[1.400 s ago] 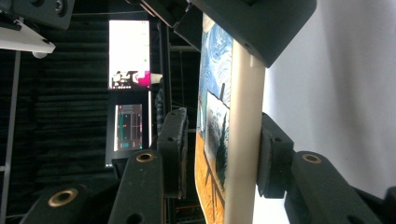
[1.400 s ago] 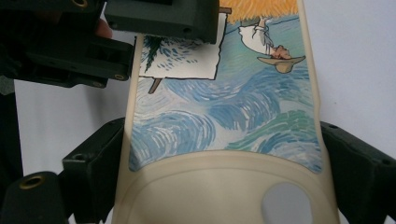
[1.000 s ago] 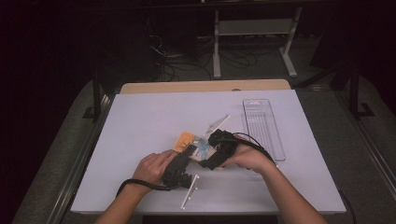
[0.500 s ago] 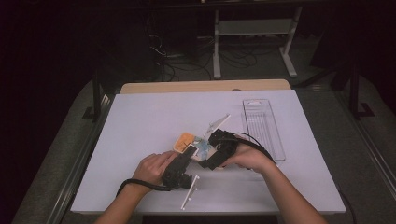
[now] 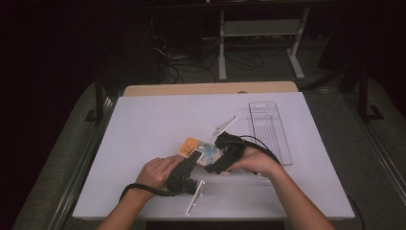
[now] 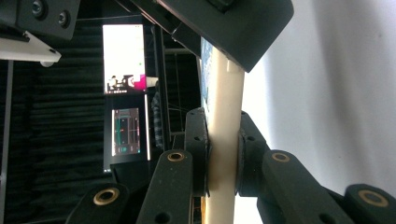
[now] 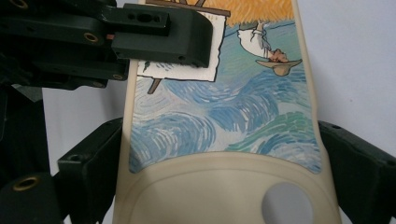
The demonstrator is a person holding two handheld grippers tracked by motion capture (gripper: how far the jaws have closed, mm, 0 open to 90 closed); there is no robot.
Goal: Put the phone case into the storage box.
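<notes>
Now both my jaws clamp the phone case (image 7: pixel 219 140): right jaws across its width, left jaws, just closing, on its edge.

Two bare forearms are seen at the bottom centre of the high view, with no sleeves worn. The left gripper (image 5: pixel 184 173) and right gripper (image 5: pixel 225 155) are built of matt black, blocky parts. Black cables are looped from each, at lower left and centre right. In the gripper views, angular black jaw links are shown at the bottom edge, set with brass-coloured round bushings and small dark screw holes.
</notes>
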